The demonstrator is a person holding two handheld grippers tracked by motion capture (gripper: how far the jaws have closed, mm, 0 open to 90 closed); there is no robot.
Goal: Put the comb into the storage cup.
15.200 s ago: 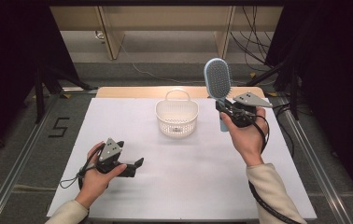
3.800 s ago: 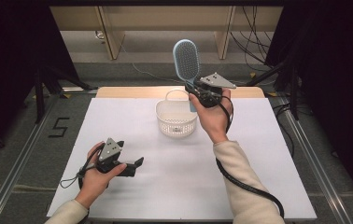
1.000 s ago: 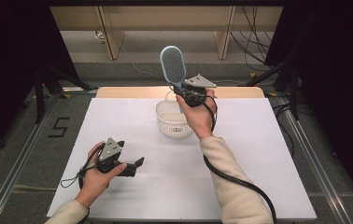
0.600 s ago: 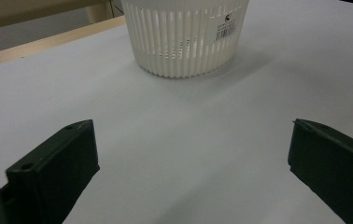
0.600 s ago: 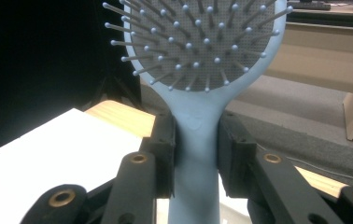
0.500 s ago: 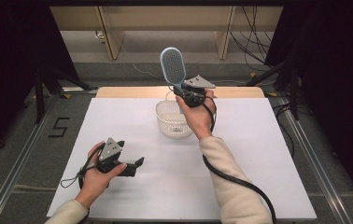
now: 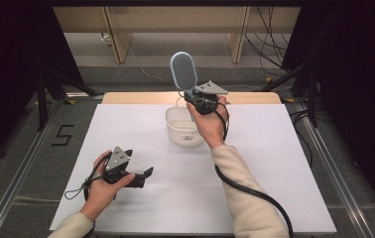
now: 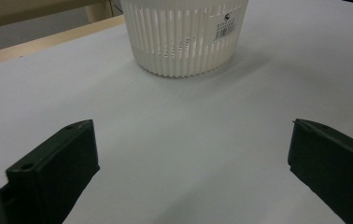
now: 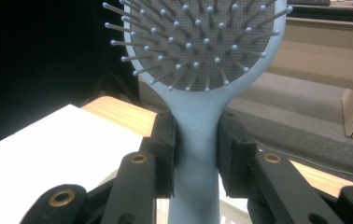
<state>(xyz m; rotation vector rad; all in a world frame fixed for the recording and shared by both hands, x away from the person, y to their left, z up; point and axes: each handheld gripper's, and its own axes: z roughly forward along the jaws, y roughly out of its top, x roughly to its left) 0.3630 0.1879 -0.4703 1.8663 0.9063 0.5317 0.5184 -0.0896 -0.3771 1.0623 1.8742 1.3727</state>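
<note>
Hairbrush up in the air, folks: the pale blue plastic paddle hairbrush (image 7: 183, 73) with its grey bristle pad stands upright above the far half of the table, its head well clear of everything. In the right gripper view the brush's neck (image 9: 195, 126) sits squarely between the two black jaws, both pads pressed flat against it, so the right gripper (image 7: 195, 97) is clenched on the handle just below the head, with the bristles facing that camera. The person's right hand (image 7: 209, 119) hangs over the round white slatted plastic basket (image 7: 181, 130), which stands on the white table sheet (image 7: 275, 163) directly beneath and a little to the left of that hand, close to the wooden strip at the far edge (image 7: 141, 97).

Down at the near left, the left gripper (image 7: 141, 177) lies low on the sheet in the person's left hand (image 7: 101, 186), well apart from the basket. Its own view shows the two dark jaws spread wide, bare white sheet between them, nothing gripped, and the basket (image 8: 184, 35) straight ahead with a small printed label on its wall.
</note>
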